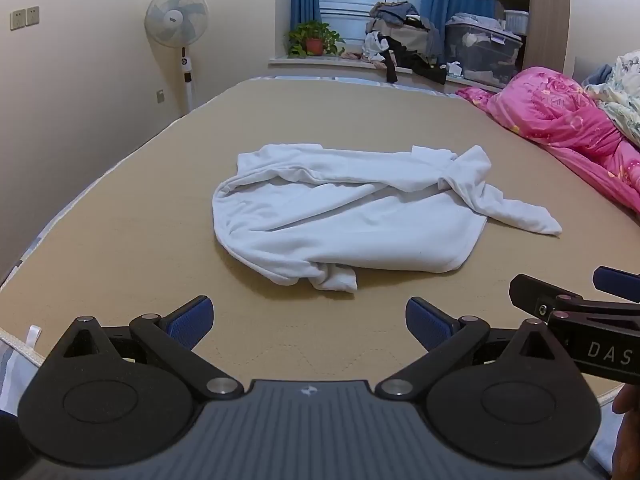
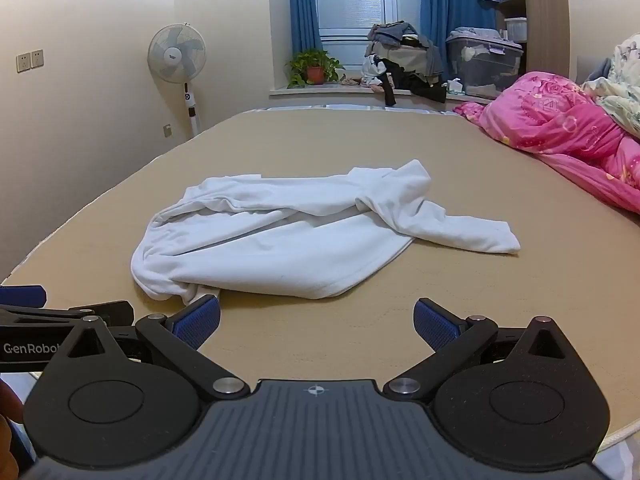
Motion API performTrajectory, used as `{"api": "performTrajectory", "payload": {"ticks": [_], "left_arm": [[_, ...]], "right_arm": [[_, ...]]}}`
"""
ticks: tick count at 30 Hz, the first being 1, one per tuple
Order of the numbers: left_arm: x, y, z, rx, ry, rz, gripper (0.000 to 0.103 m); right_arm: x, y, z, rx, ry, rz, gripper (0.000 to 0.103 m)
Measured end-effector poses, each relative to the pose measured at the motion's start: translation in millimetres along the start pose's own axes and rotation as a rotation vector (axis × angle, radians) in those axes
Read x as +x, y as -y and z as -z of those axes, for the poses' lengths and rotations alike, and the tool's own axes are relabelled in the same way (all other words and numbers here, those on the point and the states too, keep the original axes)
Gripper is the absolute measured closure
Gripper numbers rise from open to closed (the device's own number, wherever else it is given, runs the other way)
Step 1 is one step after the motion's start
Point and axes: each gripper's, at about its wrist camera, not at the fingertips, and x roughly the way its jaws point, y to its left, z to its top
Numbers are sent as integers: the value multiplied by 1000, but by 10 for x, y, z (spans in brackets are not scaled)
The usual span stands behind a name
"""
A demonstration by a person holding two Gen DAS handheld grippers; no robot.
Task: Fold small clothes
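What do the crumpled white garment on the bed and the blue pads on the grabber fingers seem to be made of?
The crumpled white garment looks like soft matte knit cotton or fleece: it drapes in limp folds without shine. The blue pads on the right gripper look like rubber or textured plastic, with a fine dotted grip pattern; which one is unclear.

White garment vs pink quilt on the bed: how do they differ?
The white garment is plain, lies low and crumpled mid-bed, one sleeve trailing right. The pink quilt is patterned, puffy and heaped along the bed's right edge. The garment looks smaller and sits just ahead of both open grippers, left and right; the quilt lies farther off. Both rest untouched on the tan mattress.
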Motion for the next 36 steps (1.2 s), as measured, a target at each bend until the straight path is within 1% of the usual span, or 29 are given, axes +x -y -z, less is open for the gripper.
{"api": "performTrajectory", "payload": {"ticks": [8,9,17,18,20,36], "left_arm": [[7,-18,-27,-1,0,3,1],[9,-22,-29,-1,-1,3,1],[18,-20,-19,-1,0,3,1],[19,-22,-21,-1,0,3,1],[22,-21,-18,-1,0,4,1],[40,-45,1,0,-1,2,1]], "right_arm": [[4,32,1,4,3,-3,1],[7,-27,-7,0,-1,1,1],[79,-53,24,-3,2,1,1],[-6,-39,-14,-4,3,1,1],[-15,-34,-21,-4,5,1,1],[-9,-44,-10,-2,15,-1,2]]}}
